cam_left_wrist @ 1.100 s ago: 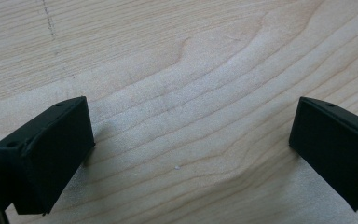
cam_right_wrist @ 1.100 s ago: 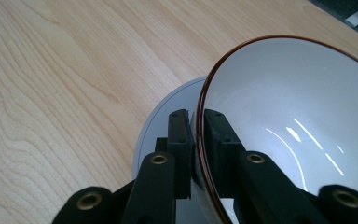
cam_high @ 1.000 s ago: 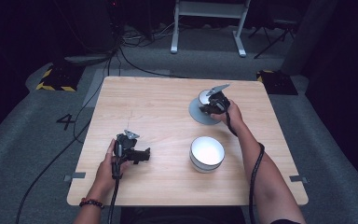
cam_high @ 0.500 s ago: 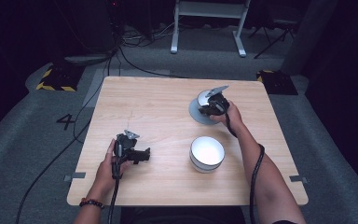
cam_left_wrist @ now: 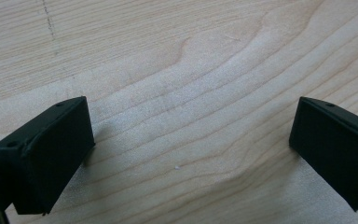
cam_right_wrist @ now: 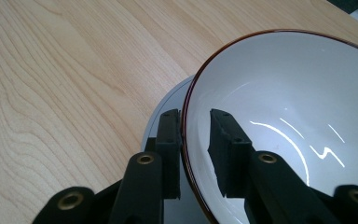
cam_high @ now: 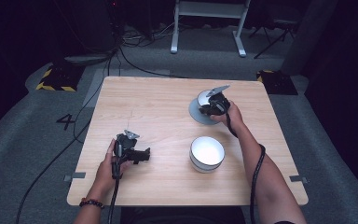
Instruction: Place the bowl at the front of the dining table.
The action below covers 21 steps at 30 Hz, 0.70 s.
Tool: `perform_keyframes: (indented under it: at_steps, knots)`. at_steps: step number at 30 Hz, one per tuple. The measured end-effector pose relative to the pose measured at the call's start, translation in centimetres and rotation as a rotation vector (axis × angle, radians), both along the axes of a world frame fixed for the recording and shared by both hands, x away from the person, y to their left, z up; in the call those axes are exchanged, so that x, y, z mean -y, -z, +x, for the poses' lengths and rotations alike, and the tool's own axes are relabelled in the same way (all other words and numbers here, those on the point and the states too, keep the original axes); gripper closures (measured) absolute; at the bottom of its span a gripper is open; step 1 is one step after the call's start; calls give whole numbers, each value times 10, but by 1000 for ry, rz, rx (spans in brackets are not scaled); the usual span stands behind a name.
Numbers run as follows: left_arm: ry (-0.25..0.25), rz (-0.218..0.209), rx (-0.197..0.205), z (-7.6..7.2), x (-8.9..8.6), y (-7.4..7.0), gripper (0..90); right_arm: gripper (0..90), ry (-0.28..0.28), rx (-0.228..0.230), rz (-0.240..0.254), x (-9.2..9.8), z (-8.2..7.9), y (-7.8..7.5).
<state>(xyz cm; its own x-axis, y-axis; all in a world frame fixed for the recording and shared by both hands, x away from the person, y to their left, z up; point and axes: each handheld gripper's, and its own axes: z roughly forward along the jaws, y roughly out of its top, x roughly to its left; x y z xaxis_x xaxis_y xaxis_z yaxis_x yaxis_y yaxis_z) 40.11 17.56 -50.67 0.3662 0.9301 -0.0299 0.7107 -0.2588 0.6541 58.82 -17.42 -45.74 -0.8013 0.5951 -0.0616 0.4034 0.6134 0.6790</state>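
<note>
Two bowls are in play, and the change is at the far one. Nearest the person, the left hand-held gripper (cam_high: pixel 142 154) rests on the bench (cam_high: pixel 158 112) with its jaws standing wide and nothing between them; it plays no part for now. A little farther, the white bowl (cam_high: pixel 207 153) sits upright by itself at the bench's right middle. Farther still, the right hand-held gripper (cam_right_wrist: pixel 195 140) has its jaws astride the rim of the second bowl (cam_right_wrist: pixel 284 116), which sits on a grey plate (cam_high: pixel 196 113). Those jaws have just been opening: the outer pad is at the wall, the inner one stands clear. I judge this a release, so the bowl is set down on the plate.
</note>
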Motion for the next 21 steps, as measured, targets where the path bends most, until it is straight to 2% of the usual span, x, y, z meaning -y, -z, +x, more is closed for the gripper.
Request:
perform_keyframes:
  at_steps: [6, 17, 21]
  knots:
    - [-1, -2, 0, 0, 0, 0, 0, 757, -5, 6, -4, 1, -1, -2]
    - [-1, -1, 0, 0, 0, 0, 0, 696, -19, 16, -1, 6, -9, -7]
    - [-1, -1, 0, 0, 0, 0, 0, 673, -23, 21, 18, 10, -12, -11]
